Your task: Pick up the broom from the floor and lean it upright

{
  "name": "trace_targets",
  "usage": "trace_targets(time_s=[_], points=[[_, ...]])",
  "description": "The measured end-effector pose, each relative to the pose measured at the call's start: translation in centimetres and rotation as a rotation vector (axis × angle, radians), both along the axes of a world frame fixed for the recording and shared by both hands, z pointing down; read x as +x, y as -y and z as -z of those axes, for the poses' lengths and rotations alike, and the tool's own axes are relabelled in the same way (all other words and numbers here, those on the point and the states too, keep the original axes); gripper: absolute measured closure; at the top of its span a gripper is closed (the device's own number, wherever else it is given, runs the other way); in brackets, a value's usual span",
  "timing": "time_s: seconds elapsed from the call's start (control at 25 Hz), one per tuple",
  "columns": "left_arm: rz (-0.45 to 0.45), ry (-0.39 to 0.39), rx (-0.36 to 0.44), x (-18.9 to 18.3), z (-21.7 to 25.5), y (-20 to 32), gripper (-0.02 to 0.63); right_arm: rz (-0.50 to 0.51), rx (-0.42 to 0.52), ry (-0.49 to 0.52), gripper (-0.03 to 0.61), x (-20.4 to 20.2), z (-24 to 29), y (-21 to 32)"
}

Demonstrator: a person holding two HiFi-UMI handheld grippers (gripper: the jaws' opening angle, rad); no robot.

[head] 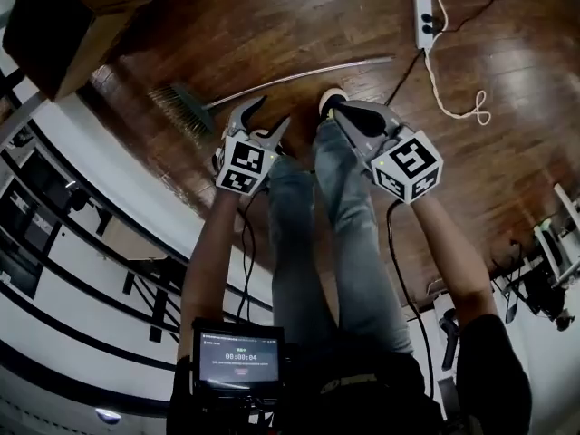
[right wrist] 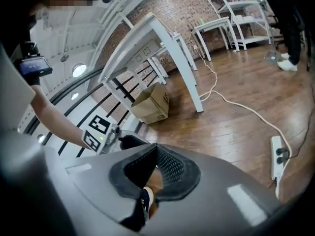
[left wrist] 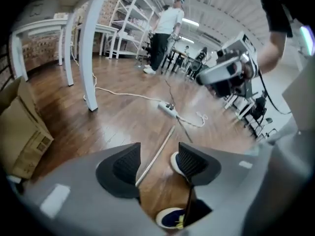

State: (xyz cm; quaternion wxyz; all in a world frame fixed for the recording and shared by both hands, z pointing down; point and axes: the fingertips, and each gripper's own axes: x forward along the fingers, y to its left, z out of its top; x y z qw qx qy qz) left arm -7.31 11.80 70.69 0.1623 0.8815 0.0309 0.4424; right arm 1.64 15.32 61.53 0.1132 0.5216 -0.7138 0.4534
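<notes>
The broom (head: 299, 77) lies flat on the wooden floor, with its green bristle head (head: 181, 109) to the left and its thin metal handle running right. My left gripper (head: 269, 116) hangs open just in front of the handle, near the head end, and holds nothing. In the left gripper view the broom handle (left wrist: 162, 144) shows on the floor through the gap of the left gripper (left wrist: 158, 161). My right gripper (head: 337, 109) is shut and empty, above the person's shoe (head: 330, 96). In the right gripper view the right gripper (right wrist: 155, 157) has its pads together.
A white power strip (head: 424, 21) with a coiled cable (head: 458, 105) lies beyond the handle's far end. A cardboard box (head: 63, 25) stands at the far left by a white table leg (left wrist: 88, 58). A person (left wrist: 165, 28) stands far off. Shelving lines the back.
</notes>
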Motion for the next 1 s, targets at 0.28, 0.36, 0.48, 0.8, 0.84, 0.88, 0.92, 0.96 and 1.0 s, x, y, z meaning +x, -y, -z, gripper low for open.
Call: trace_targets(time_s=[0.28, 0.36, 0.48, 0.8, 0.84, 0.88, 0.92, 0.96, 1.0], points=[[-0.26, 0.201, 0.087, 0.8, -17.5, -3.2, 0.347, 0.073, -0.094, -0.098, 0.575, 0.8, -13.2, -1.5], [-0.301, 0.248, 0.106, 0.6, -21.1, -3.6, 0.347, 0.069, -0.097, -0.096, 0.575, 0.8, -15.6, -1.7], [-0.358, 0.316, 0.155, 1.1, -25.2, -4.0, 0.347, 0.062, -0.114, -0.099, 0.575, 0.7, -18.3, -2.6], [-0.65, 0.523, 0.32, 1.2, -31.6, -7.6, 0.394, -0.017, -0.136, -0.088, 0.575, 1.6, -20.6, -4.2], [-0.67, 0.534, 0.342, 0.9, -32.0, -7.8, 0.387, -0.028, -0.137, -0.087, 0.575, 1.8, -20.6, -4.4], [-0.665, 0.533, 0.348, 0.9, -32.0, -7.7, 0.388, -0.038, -0.138, -0.086, 0.575, 2.1, -20.6, -4.5], [-0.651, 0.529, 0.346, 0.9, -31.9, -7.5, 0.398, -0.045, -0.138, -0.087, 0.575, 2.4, -20.6, -4.5], [-0.649, 0.525, 0.34, 0.9, -31.8, -7.4, 0.532, -0.049, -0.137, -0.091, 0.575, 2.7, -20.7, -4.6], [-0.661, 0.524, 0.334, 0.8, -31.8, -7.4, 0.522, -0.053, -0.137, -0.096, 0.575, 3.0, -20.6, -4.6]])
